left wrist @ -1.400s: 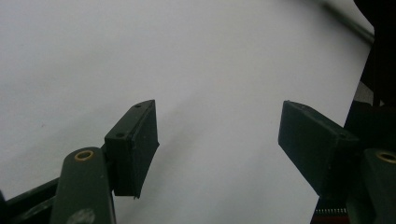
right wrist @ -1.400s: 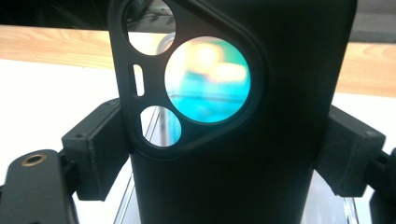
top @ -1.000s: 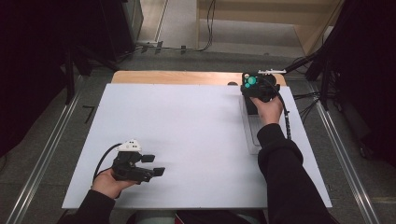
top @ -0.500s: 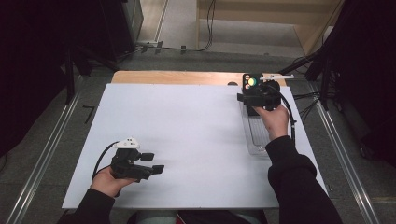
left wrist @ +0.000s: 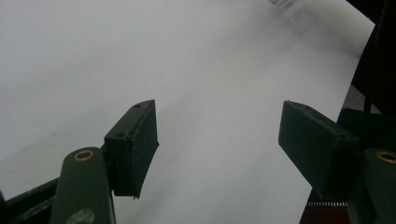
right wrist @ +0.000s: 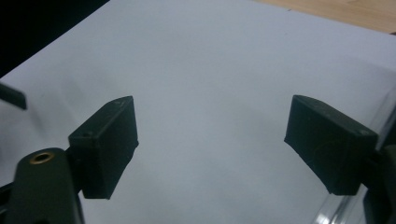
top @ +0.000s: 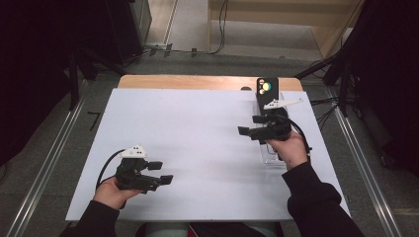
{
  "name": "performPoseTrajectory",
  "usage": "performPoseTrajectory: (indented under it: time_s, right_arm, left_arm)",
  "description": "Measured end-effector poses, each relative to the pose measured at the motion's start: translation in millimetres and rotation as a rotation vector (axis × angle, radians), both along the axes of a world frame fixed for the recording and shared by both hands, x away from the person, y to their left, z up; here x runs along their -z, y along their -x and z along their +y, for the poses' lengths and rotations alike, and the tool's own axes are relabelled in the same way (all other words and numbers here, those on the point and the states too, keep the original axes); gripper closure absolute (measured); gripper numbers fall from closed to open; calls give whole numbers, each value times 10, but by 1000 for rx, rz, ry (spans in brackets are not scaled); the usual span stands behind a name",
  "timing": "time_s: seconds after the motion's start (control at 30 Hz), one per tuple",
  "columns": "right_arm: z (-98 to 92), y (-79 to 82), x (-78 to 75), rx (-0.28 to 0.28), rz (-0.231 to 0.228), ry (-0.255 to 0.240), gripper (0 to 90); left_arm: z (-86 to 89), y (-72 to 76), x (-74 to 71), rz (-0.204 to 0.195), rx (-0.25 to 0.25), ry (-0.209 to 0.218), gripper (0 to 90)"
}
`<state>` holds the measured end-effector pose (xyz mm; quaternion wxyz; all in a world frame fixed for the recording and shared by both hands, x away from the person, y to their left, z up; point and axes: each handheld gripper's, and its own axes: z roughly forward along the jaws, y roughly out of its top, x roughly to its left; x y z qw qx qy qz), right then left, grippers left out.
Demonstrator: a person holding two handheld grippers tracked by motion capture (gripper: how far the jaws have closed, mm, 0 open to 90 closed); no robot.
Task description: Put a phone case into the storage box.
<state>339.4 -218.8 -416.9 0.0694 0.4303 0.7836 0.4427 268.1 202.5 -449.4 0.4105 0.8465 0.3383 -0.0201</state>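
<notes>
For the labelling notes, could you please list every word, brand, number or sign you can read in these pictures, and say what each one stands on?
No text can be read in any view.
Black upright phone-like object with coloured round dots at the far right of the table: coloured dots, no letters legible.
White sheet covering the table: blank.
Clear plastic tray beside the right gripper: no label visible.
Left gripper: no markings legible.

A lab-like recording bay — black curtains (top: 29, 74), floor cables (top: 217, 29), white-covered table (top: 197, 128).
</notes>
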Motion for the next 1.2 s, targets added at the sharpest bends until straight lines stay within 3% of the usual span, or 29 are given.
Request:
performPoseTrajectory:
  time_s: [0.13, 0.5, 0.7, 0.9, 1.2]
  right_arm:
    - [27, 182, 34, -53, 10, -8, 237]
    - [-31, 608, 198, -183, -6, 39, 277]
    - [-132, 793, 320, -203, 15, 48, 277]
    - [-213, 936, 450, -210, 23, 68, 266]
    - [-250, 968, 561, -220, 34, 77, 260]
  left_arm:
    - [-3, 5, 11, 0, 8, 3, 283]
    - [-9, 21, 18, 1, 25, 15, 284]
    - [18, 46, 37, -2, 25, 13, 283]
    - [42, 68, 76, 2, 22, 42, 284]
    - [54, 66, 88, 5, 15, 39, 284]
